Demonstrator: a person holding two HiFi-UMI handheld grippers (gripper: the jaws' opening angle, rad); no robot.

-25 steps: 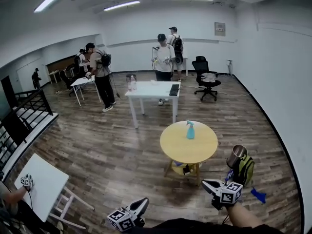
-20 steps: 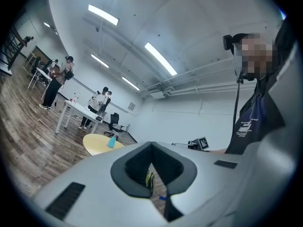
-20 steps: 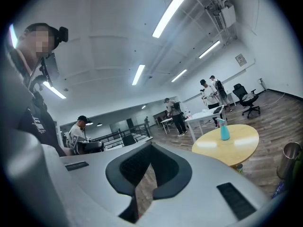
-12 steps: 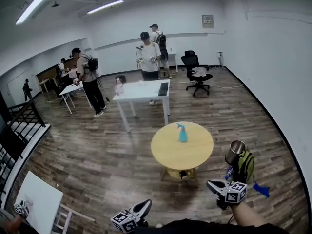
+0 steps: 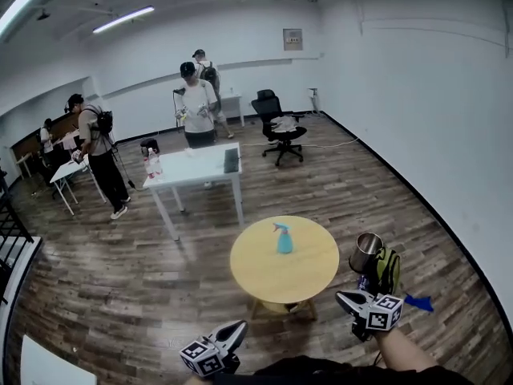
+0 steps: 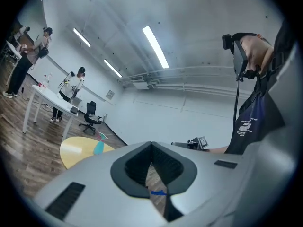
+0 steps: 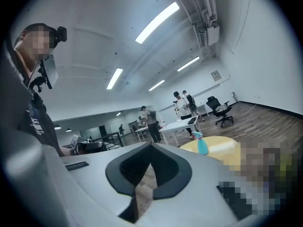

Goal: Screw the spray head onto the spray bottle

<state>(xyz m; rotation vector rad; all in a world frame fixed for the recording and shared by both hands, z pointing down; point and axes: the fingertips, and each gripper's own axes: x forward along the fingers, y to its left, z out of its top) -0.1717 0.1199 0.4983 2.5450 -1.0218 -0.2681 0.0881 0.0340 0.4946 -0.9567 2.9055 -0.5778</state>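
Observation:
A teal spray bottle (image 5: 284,240) stands upright near the middle of a round yellow table (image 5: 264,275), with its spray head on top. Both gripper views also catch the bottle (image 6: 98,147) (image 7: 202,146), small and far off. My left gripper (image 5: 238,328) hangs low at the bottom edge of the head view, well short of the table, shut and holding nothing. To the table's right my right gripper (image 5: 343,298) is also shut and holds nothing. Each gripper view shows closed jaws (image 6: 151,148) (image 7: 151,149) with only floor behind them.
A green backpack (image 5: 386,269) with a metal cup (image 5: 366,253) sits on the floor right of the round table, a blue scrap (image 5: 417,301) beside it. Beyond stand a white table (image 5: 192,168), an office chair (image 5: 276,123) and several people. White wall runs along the right.
The head view has swung right, so the room slides left and the round table sits nearer and more central. Both grippers stay low and shut.

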